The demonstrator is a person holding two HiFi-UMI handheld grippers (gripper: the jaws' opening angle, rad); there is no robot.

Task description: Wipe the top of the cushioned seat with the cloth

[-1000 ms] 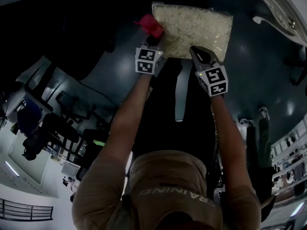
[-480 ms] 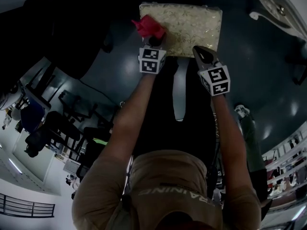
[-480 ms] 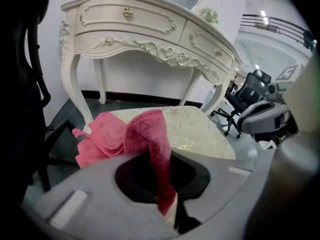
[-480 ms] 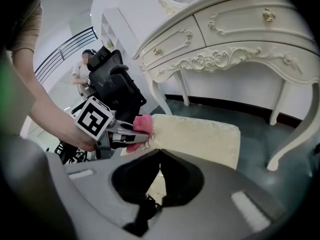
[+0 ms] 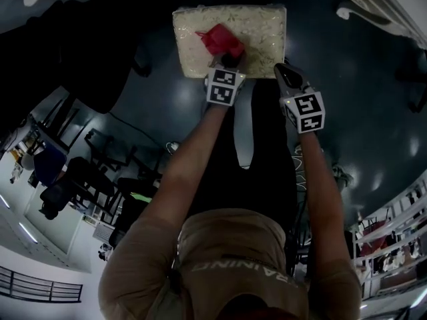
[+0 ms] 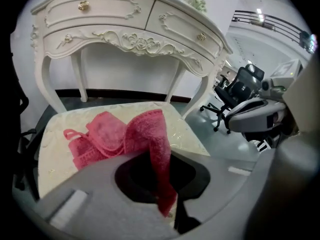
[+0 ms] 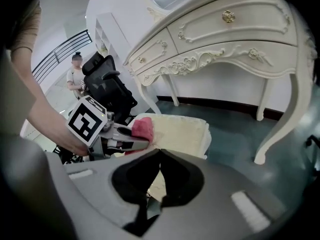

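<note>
The cream cushioned seat [image 5: 193,35] lies just ahead of me on the dark floor. A red cloth [image 5: 222,41] rests bunched on its top near the middle. My left gripper [image 5: 229,61] is shut on the cloth's near edge. In the left gripper view the cloth [image 6: 120,134] spreads over the seat [image 6: 55,149], and one fold hangs down through the left gripper [image 6: 159,156]. My right gripper [image 5: 281,72] hovers shut and empty just off the seat's near right corner. From the right gripper [image 7: 160,151] view, the seat [image 7: 185,131], the cloth [image 7: 142,128] and the left gripper [image 7: 127,143] lie to the left.
A white ornate dressing table [image 6: 125,29] with drawers stands right behind the seat, its curved legs [image 7: 280,129] on the glossy floor. Black office chairs [image 6: 240,91] stand to the sides. A person [image 7: 76,76] stands far off behind a chair.
My left gripper has carried the cloth from the seat's left edge onto the middle of its top. The right gripper has kept its place by the near right corner.
</note>
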